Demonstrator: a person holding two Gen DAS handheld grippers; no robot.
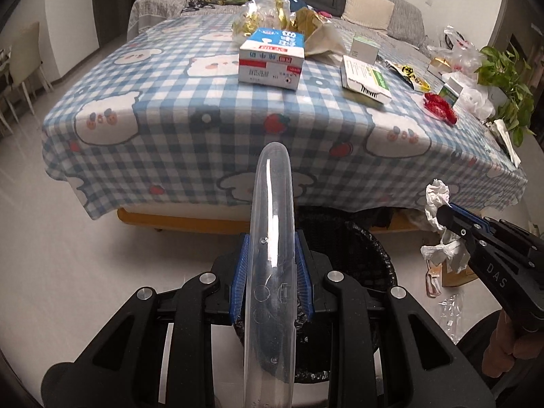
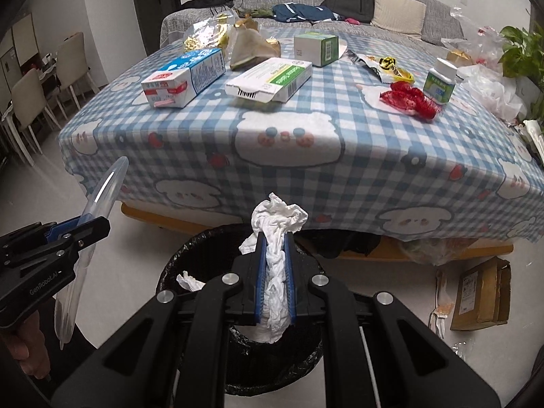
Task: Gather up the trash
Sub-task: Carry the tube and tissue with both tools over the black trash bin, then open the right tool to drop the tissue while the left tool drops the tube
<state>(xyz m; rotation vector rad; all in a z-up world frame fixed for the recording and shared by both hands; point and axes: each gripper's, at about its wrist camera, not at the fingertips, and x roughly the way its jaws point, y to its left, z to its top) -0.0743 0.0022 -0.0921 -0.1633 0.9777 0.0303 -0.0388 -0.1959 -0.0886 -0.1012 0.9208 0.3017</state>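
Both loads sit over the bin (image 2: pixel 238 306), which looks like the drop-off step.

Left hand-held gripper (image 1: pixel 271 285): pinched on a clear plastic lid (image 1: pixel 270 238), held edge-on and upright, probably so it slips into the bin opening instead of bridging the rim. Right hand-held gripper (image 2: pixel 274 278): clamped on a crumpled tissue (image 2: pixel 277 238), the wad squeezed between the blue pads (image 2: pixel 260 278) with its tail hanging down into the bin mouth. Bin stands on the floor just in front of the counter (image 2: pixel 289 142), close for short trips.

Still on the counter: milk carton (image 2: pixel 185 76), flat box (image 2: pixel 270 80), green box (image 2: pixel 316 47), red wrapper (image 2: pixel 409 98), bottle (image 2: pixel 438 81), yellow packet (image 2: pixel 391 68), bags at the back.

View differences:
- Right wrist shows the bin mouth, black liner, and one tissue scrap (image 2: pixel 188 280) already at the inner rim. Left wrist has the bin mostly blocked by the lid and gripper body.
- Left wrist shows the tissue from the side, hanging loose below the right gripper, to the right of the bin from this angle.
- Right wrist shows the lid as a flat disc; left wrist only shows its edge.
- Cardboard box (image 2: pixel 481 299) on the floor is clear only in the right wrist.
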